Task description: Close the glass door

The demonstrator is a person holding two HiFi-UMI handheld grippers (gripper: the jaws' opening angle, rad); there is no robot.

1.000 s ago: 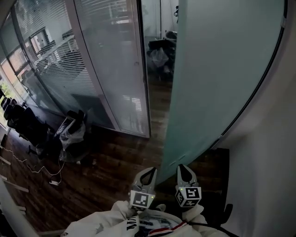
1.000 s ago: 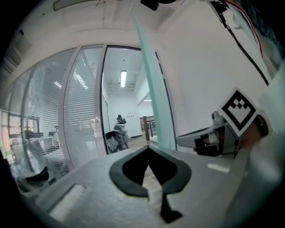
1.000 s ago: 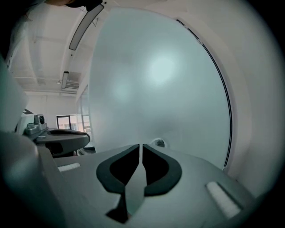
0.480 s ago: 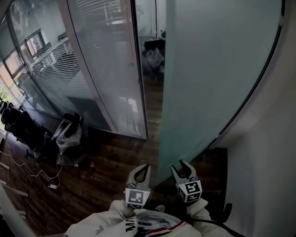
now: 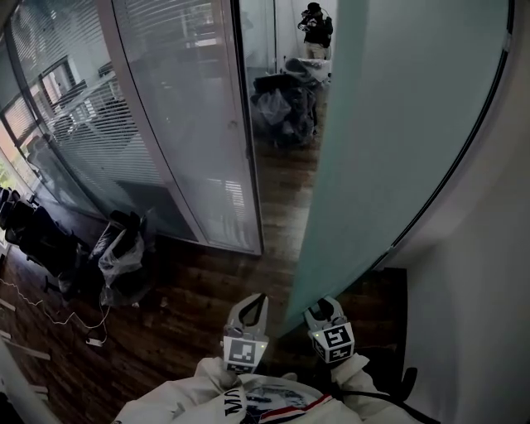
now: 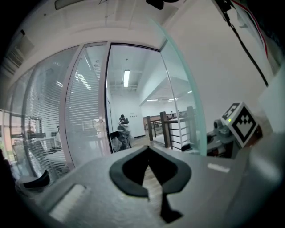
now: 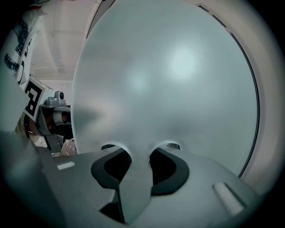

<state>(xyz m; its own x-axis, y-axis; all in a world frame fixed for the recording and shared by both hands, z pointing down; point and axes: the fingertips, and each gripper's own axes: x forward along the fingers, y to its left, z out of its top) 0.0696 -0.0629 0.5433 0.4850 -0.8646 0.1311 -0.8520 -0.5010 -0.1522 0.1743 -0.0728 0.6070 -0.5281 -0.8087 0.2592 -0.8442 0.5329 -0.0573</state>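
The frosted glass door [image 5: 397, 124] stands ajar and fills the right half of the head view. Its free edge runs down to my right gripper [image 5: 319, 306]. In the right gripper view the door [image 7: 169, 80] covers nearly everything, and its edge sits between the jaws of the right gripper [image 7: 136, 153]. Those jaws are closing, and the glass spans the gap from pad to pad. My left gripper [image 5: 251, 300] hangs just left of the door edge over the wooden floor. In its own view the left gripper [image 6: 148, 149] has its tips meeting, with nothing held, and the door [image 6: 187, 102] rises at the right.
A fixed glass partition with blinds [image 5: 182, 124] frames the doorway on the left. Beyond the gap are piled bags [image 5: 286, 103] and a person [image 5: 316, 25]. Office chairs [image 5: 41, 232], a bag [image 5: 120, 248] and cables [image 5: 50, 302] lie at left. A white wall [image 5: 480, 290] closes the right.
My right gripper opened, moved onto the door's edge and now straddles it. The left gripper drifted a little left. The gap past the door looks wider, and a person now shows beyond it.
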